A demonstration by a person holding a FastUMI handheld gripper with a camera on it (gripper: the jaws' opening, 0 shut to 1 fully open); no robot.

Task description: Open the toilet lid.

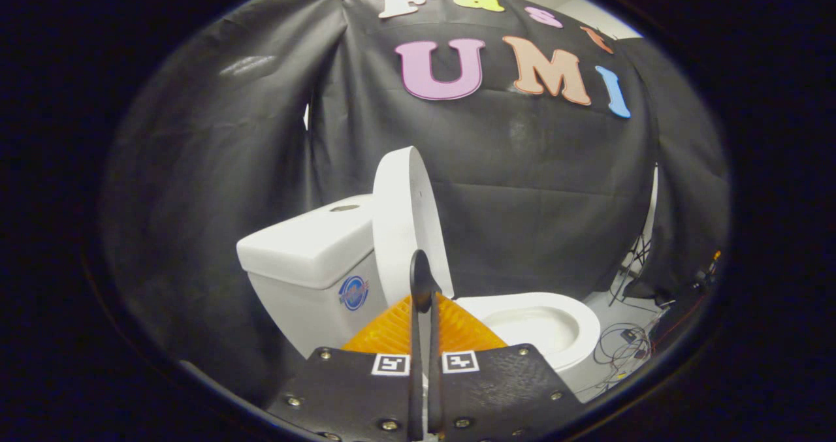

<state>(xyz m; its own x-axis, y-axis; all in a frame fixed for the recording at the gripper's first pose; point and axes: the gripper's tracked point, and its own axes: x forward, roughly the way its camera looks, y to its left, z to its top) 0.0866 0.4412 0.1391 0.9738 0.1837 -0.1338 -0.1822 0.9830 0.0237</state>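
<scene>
Jaws closed before upright oval lid (408,226)

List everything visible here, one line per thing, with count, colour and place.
toilet lid: one, white, raised upright against the tank, just beyond the fingertips
tank: one, white, behind the lid, round blue sticker on its side
toilet seat: one, white, down around the bowl, beyond the fingers
cables: a tangle, dark, on the floor past the bowl
booth wall: black cloth, behind the toilet
gripper: one, fingers nearly together, nothing held, in front of the lid
</scene>
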